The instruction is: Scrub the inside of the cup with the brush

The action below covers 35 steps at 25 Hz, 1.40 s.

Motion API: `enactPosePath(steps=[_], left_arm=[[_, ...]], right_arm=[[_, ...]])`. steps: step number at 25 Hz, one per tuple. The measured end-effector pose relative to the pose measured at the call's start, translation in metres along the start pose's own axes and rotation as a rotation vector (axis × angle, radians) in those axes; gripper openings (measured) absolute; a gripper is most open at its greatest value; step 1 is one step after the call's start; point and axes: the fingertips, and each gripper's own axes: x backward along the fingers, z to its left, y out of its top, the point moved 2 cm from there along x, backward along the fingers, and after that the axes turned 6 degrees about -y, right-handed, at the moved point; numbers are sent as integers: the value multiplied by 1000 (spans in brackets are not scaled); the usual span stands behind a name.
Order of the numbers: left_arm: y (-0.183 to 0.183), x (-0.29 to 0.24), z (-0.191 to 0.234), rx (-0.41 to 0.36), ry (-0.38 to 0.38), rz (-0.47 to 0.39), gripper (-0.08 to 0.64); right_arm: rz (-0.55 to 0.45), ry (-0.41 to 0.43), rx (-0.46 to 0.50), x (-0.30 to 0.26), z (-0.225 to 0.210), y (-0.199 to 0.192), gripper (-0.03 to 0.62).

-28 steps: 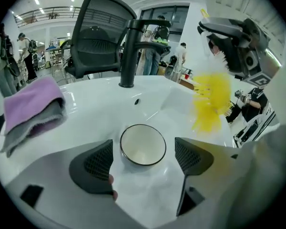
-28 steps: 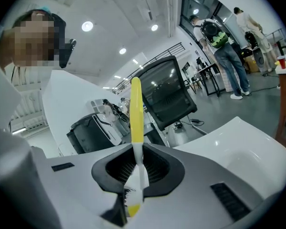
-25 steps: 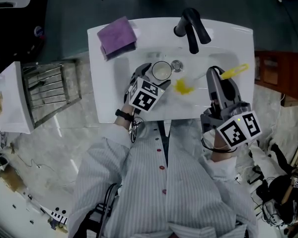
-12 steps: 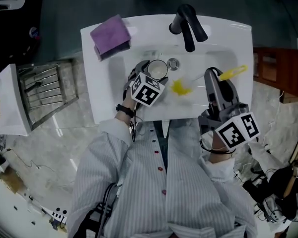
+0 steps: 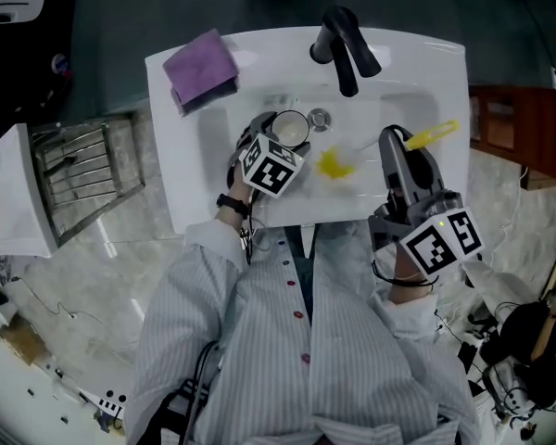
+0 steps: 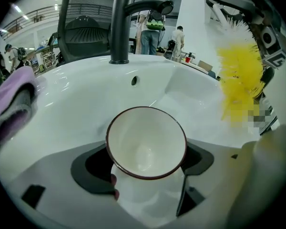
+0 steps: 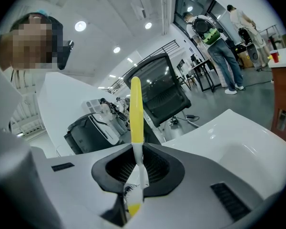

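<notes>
1. Over the white ceramic sink basin (image 5: 426, 72), the left gripper (image 5: 276, 142) is clamping a white cup with a dark red rim (image 6: 146, 143) between its two jaws, which are pressing on the cup's sides just below the rim.
2. The cup is sitting low in the bowl, just beside the round metal drain (image 5: 320, 118) and in front of the black faucet (image 5: 345, 44). In the left gripper view its mouth is facing the camera, and the inside is showing plain white.
3. The right gripper (image 5: 398, 151) is holding its jaws narrow, pinching the white stem of a yellow-bristled brush with a yellow handle (image 5: 337, 163).
4. In the right gripper view the yellow handle is sticking out past the jaws, while the bristle end is lying back toward the camera.
5. The brush's yellow bristles (image 6: 239, 80) are hanging over the bowl to the right of the cup, near it but apart from it, outside the rim.
6. A folded purple cloth (image 5: 202, 68) is resting on the basin's far left corner, well apart from both grippers.
7. The person's striped shirt (image 5: 296, 341) is filling the lower part of the head view.
</notes>
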Motion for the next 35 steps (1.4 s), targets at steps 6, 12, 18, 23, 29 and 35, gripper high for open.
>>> enactPosePath(steps=[6, 12, 18, 23, 29, 35], left_arm=[[1, 7, -1, -5, 6, -15, 402], [14, 32, -8, -27, 3, -59, 402], [40, 72, -23, -36, -6, -131, 402], [60, 109, -35, -31, 8, -192, 402], [78, 148, -41, -46, 46, -242, 402], [91, 180, -56, -78, 61, -268, 402]], right_arm=[[-6, 8, 4, 1, 3, 5, 60], [-29, 27, 12, 5, 12, 19, 60], [-64, 55, 32, 11, 27, 39, 61], [-104, 92, 49, 20, 42, 59, 60], [-156, 133, 61, 32, 56, 80, 60], [-209, 153, 57, 50, 66, 95, 60]])
